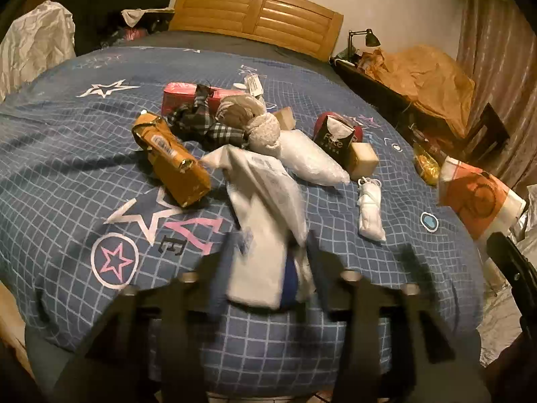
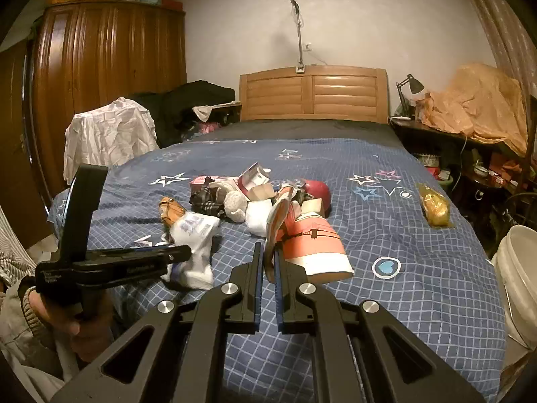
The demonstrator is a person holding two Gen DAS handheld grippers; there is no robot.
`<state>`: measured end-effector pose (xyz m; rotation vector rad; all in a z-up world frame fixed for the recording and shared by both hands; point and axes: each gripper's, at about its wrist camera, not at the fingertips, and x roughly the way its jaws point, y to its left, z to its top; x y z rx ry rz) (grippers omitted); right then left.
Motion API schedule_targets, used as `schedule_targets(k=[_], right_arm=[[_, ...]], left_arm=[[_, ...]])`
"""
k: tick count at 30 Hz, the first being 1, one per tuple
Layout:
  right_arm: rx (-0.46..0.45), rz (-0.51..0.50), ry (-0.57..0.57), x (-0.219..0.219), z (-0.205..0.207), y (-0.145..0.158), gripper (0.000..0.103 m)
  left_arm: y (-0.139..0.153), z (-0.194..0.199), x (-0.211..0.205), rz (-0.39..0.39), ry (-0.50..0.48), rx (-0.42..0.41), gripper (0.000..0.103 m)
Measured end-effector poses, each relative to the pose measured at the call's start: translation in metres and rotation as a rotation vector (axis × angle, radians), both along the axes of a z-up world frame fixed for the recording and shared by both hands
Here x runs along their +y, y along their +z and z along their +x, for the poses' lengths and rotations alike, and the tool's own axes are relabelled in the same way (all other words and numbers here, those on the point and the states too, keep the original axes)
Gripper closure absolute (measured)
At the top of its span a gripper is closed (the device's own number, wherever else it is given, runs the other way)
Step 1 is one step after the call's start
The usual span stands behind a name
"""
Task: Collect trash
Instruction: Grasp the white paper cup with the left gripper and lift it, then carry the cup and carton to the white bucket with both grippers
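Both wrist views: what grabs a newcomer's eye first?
The heap of wrappers, boxes and cloth piled mid-way up the blue grid-patterned bedspread. Nearer, the right gripper is shut on an orange-and-white paper bag, and a crumpled white plastic bag sits between the left gripper fingers.

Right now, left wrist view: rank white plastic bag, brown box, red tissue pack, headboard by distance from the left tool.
1. white plastic bag, between the left tool's fingers
2. brown box, left of centre
3. red tissue pack, right, farther back
4. headboard, far end
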<state>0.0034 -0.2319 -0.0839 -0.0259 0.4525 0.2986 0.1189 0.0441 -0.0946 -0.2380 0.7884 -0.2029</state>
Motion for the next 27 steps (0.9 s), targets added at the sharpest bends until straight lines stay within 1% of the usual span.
schedule_targets(k=[2,3,4,5,6,7,8,9,10,11,12,13,14,18,22,24,27], right_arm=[[0.006,0.004,0.000,-0.002,0.000,-0.001,0.096],[0.009,0.007,0.001,-0.002,0.000,-0.001,0.096],[0.015,0.012,0.003,-0.003,0.000,-0.001,0.096],[0.016,0.015,0.004,-0.004,-0.001,-0.001,0.096],[0.015,0.016,0.003,-0.004,-0.002,-0.001,0.096],[0.010,0.016,0.002,-0.005,-0.003,-0.001,0.096],[0.006,0.016,0.001,-0.006,-0.004,0.000,0.096],[0.005,0.017,-0.001,-0.007,-0.005,0.000,0.096],[0.004,0.019,-0.004,-0.009,-0.006,0.000,0.096],[0.004,0.021,-0.006,-0.010,-0.007,0.000,0.096],[0.003,0.022,-0.006,-0.010,-0.007,0.000,0.096],[0.002,0.022,-0.004,-0.010,-0.008,0.000,0.096],[0.000,0.023,-0.003,-0.011,-0.008,0.001,0.096],[-0.009,0.023,0.003,-0.010,-0.011,0.002,0.096],[-0.009,0.022,-0.001,-0.010,-0.014,0.002,0.096],[-0.013,0.020,-0.003,-0.009,-0.016,0.003,0.096],[-0.017,0.018,-0.007,-0.009,-0.019,0.004,0.096]], left_arm=[[0.005,-0.001,-0.004,0.001,-0.004,-0.020,0.046],[0.006,-0.001,-0.006,0.009,0.000,-0.028,0.036],[0.009,0.002,-0.011,0.033,0.009,-0.042,0.028],[0.009,0.004,-0.016,0.055,0.013,-0.049,0.027],[0.006,0.010,-0.020,0.089,0.025,-0.037,0.027],[0.002,0.014,-0.021,0.105,0.035,-0.015,0.027],[-0.005,0.021,-0.024,0.111,0.035,0.026,0.027],[-0.013,0.026,-0.027,0.114,0.026,0.062,0.035],[-0.019,0.028,-0.028,0.121,0.023,0.080,0.052],[-0.024,0.029,-0.029,0.145,0.041,0.081,0.055],[-0.022,0.027,-0.028,0.134,0.044,0.069,0.066],[-0.021,0.026,-0.026,0.117,0.040,0.066,0.069],[-0.016,0.023,-0.024,0.106,0.044,0.054,0.069],[0.006,0.002,-0.027,0.136,0.040,-0.031,0.070],[0.031,-0.018,-0.043,0.204,0.031,-0.137,0.070],[0.038,-0.022,-0.048,0.235,0.042,-0.163,0.070],[0.041,-0.023,-0.051,0.263,0.055,-0.171,0.070]])
